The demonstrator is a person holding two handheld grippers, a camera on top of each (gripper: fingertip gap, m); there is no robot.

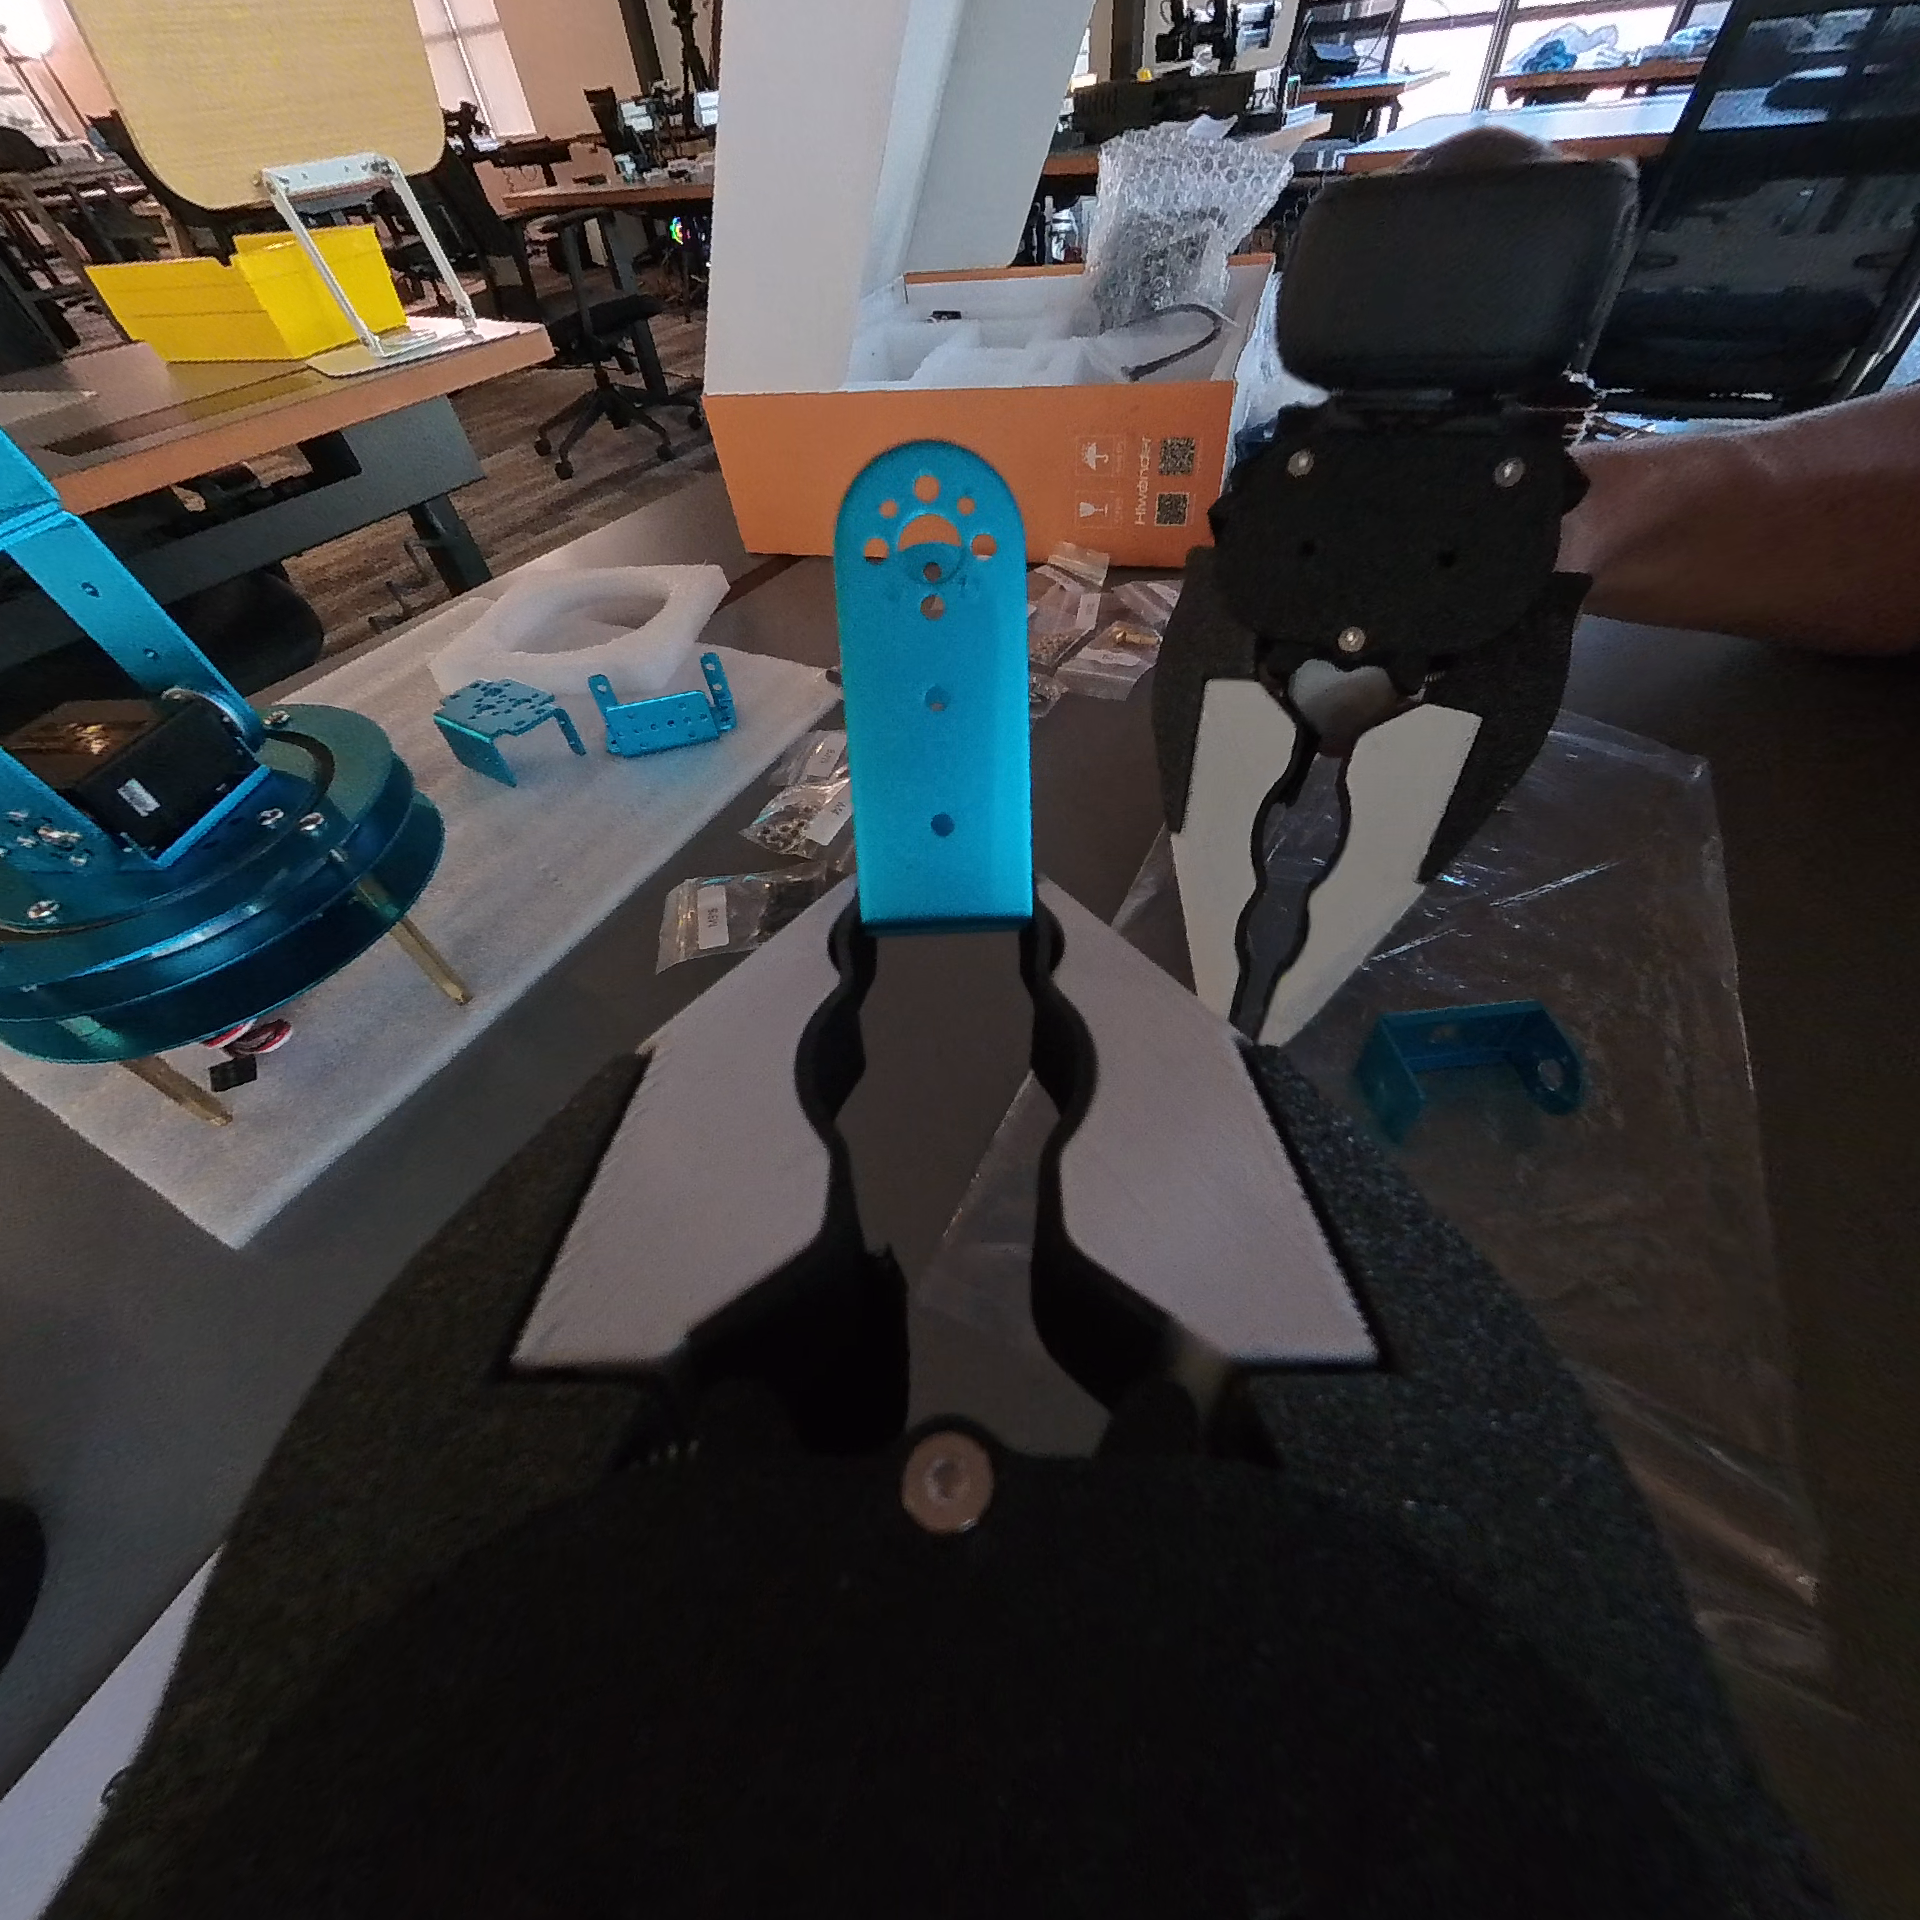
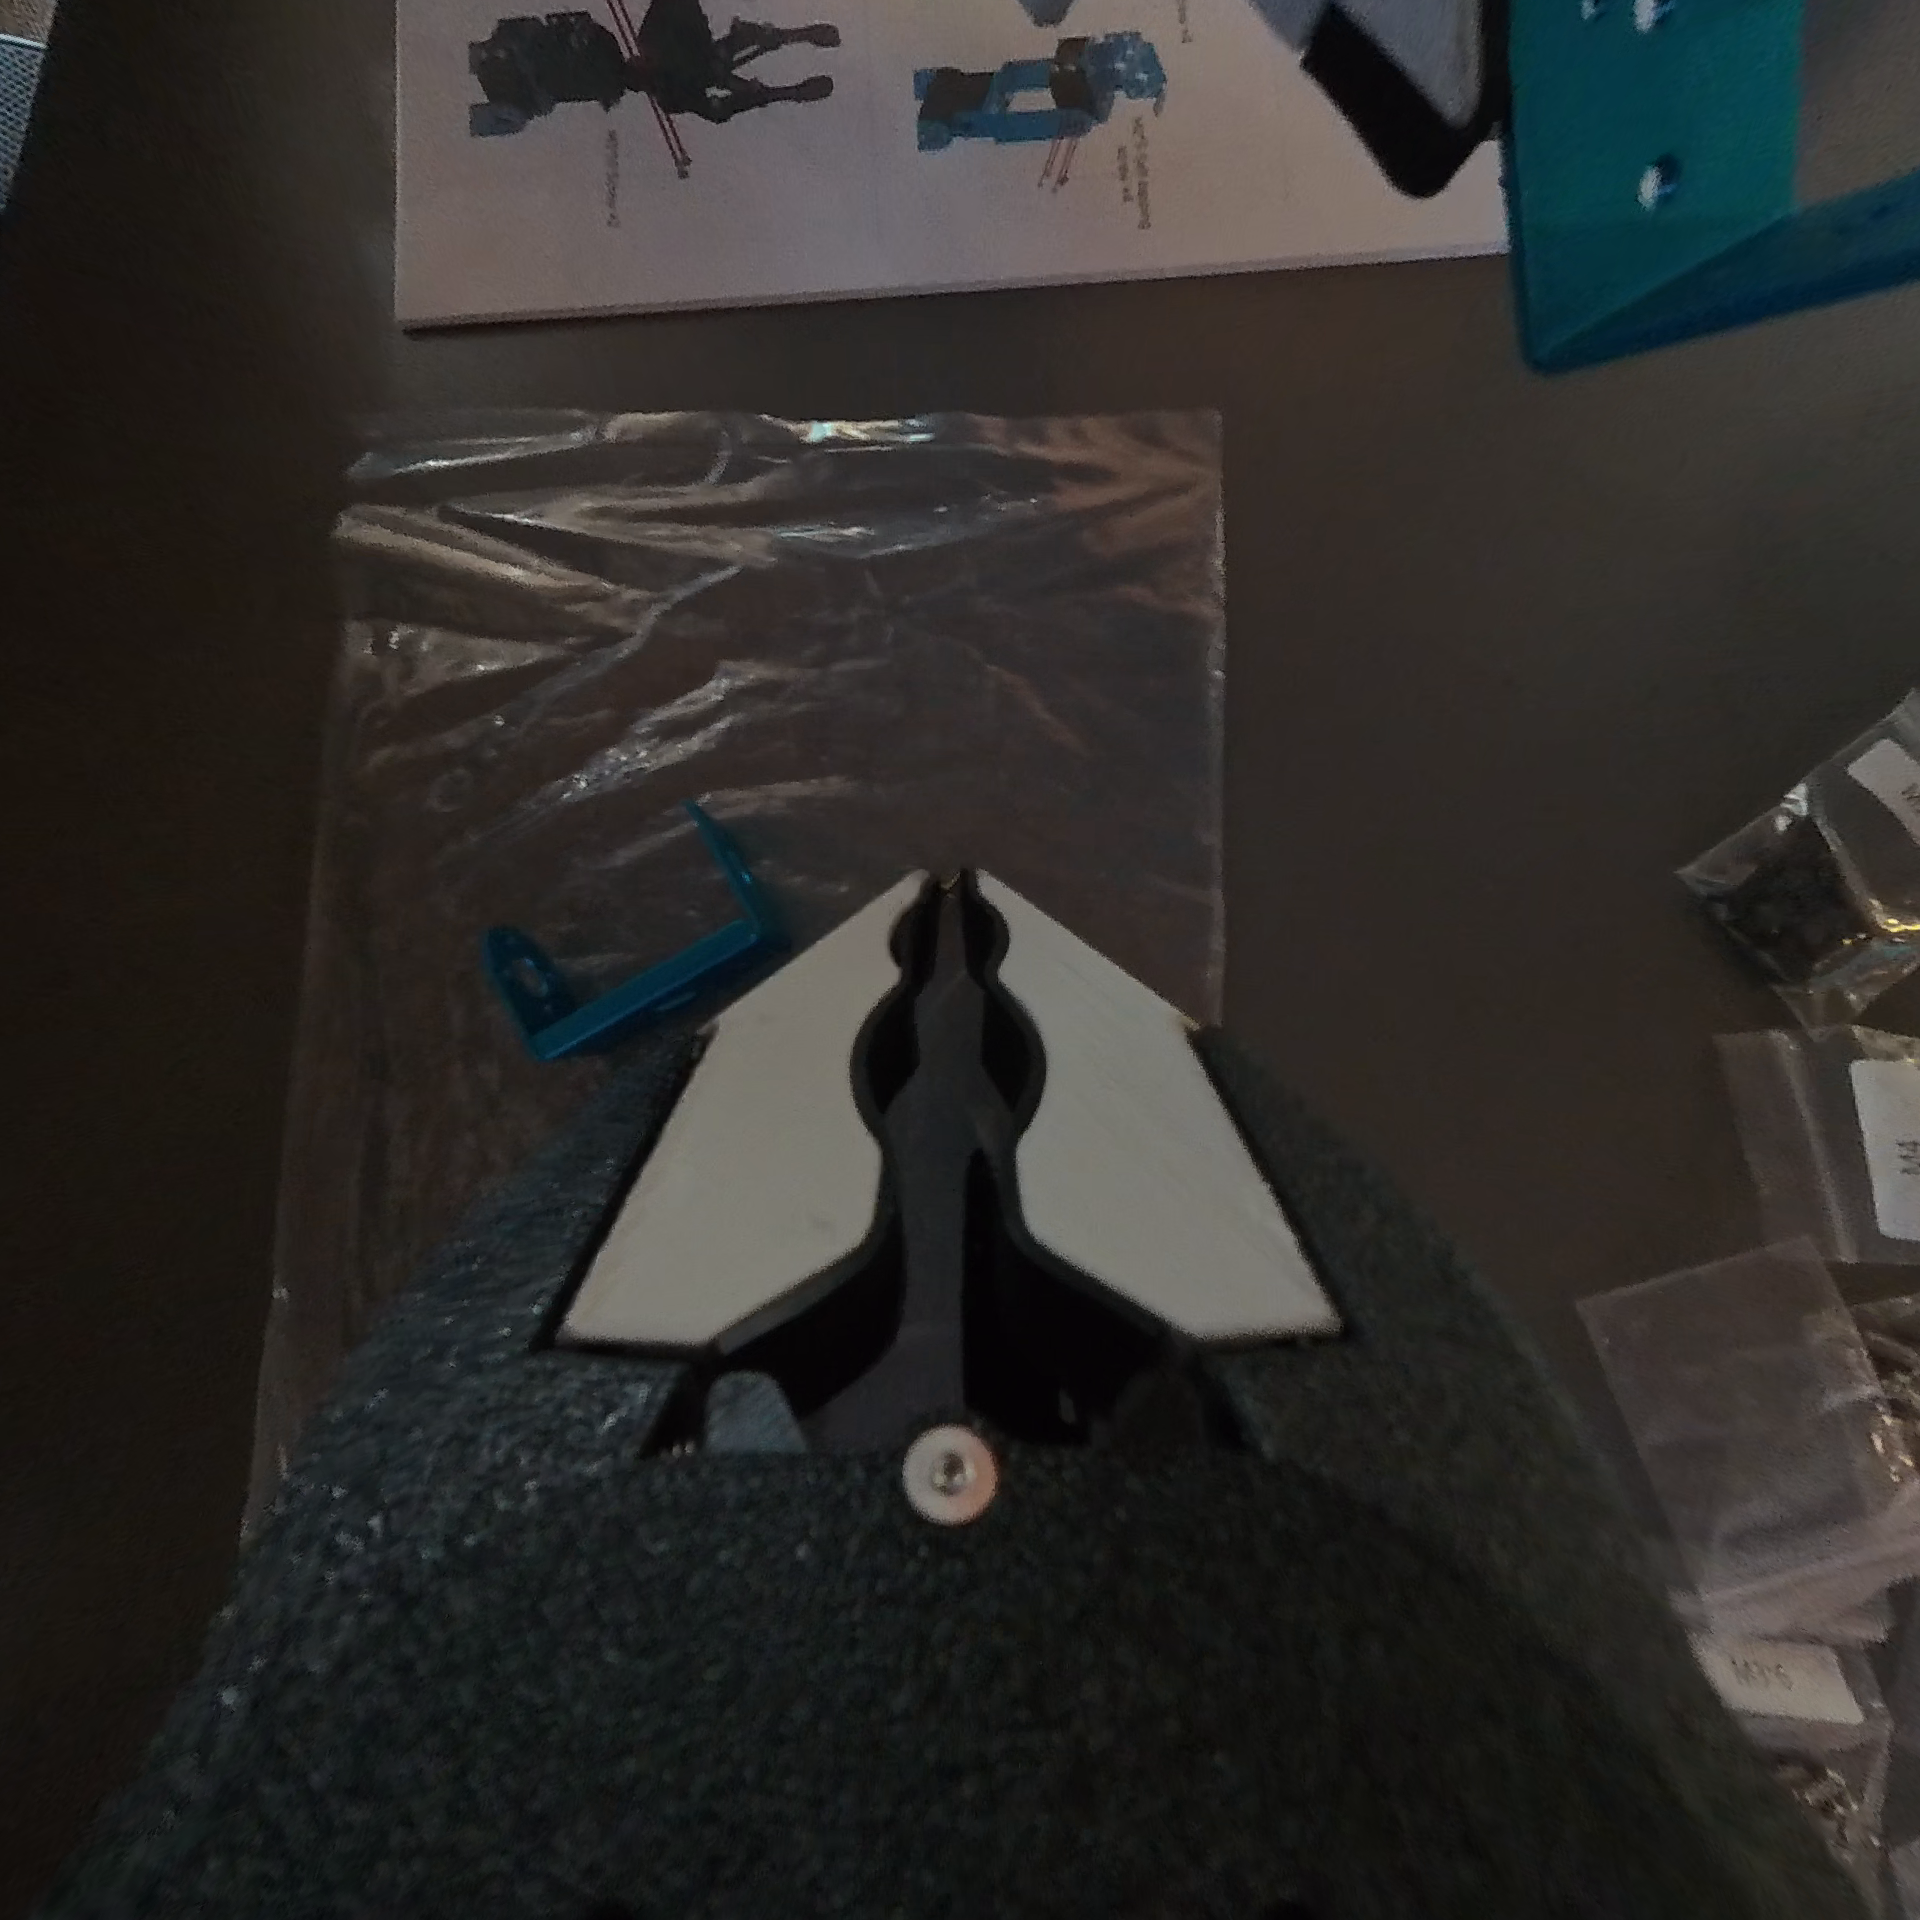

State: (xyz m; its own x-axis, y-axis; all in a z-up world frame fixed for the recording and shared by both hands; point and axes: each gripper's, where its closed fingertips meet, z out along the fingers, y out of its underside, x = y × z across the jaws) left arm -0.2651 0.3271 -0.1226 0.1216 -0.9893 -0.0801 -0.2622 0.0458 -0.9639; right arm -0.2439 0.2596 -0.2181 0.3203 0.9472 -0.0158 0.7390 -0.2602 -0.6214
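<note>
Left gripper (image 1: pixel 945 920) clamps tall blue bracket (image 1: pixel 935 707); right gripper (image 2: pixel 954 883), fingers closed together and empty, hovers over clear plastic bag (image 2: pixel 779 644).

Dim, soft-focus frames; wide-angle edge distortion

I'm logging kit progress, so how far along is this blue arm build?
Done: the round base stands built on white foam, its first arm section mounted. In hand: the left gripper clamps a long blue bracket upright; the right gripper is shut over a clear bag. Left: three small brackets and the screw bags lie loose.
</note>
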